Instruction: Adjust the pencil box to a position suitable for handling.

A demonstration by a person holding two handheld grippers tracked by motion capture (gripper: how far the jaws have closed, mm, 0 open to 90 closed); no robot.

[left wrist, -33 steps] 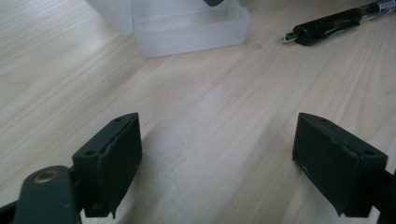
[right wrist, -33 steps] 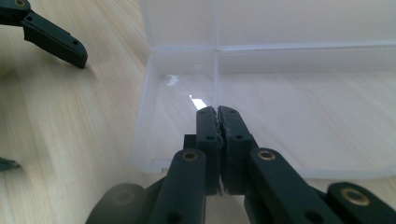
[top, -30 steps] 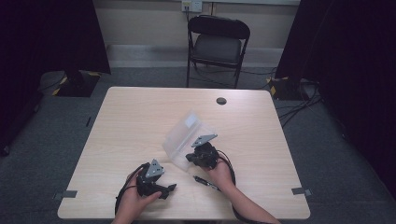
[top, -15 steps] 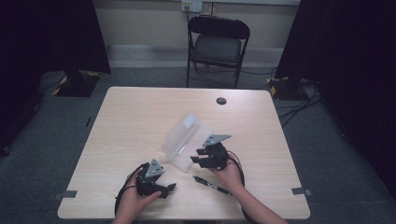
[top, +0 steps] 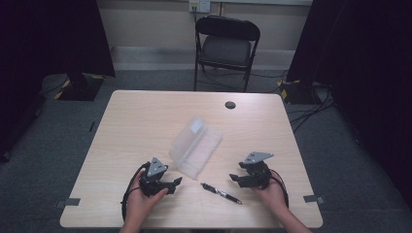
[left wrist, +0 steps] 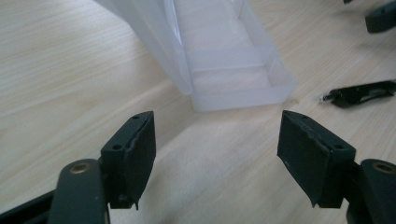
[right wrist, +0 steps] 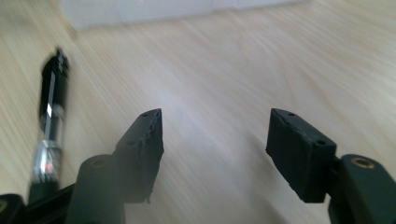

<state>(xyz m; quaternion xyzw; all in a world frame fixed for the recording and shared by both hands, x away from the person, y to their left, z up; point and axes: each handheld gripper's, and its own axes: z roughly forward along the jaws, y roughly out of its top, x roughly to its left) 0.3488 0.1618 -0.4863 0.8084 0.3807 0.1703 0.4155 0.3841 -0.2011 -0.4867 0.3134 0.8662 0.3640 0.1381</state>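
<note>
The high view is dim and soft, with little fine detail. The table (top: 145, 116) is the one lit area; everything around it sinks into near black at both sides. Shadows on the table are faint and short. The left gripper view is bright and even, sharp on the case (left wrist: 224, 60), which casts a soft shadow on the wood. The right gripper view is smeared by motion blur, and its pen (right wrist: 50, 116) is streaked and unfocused.

No readable text, label, brand, number or sign on anything in these pictures
</note>
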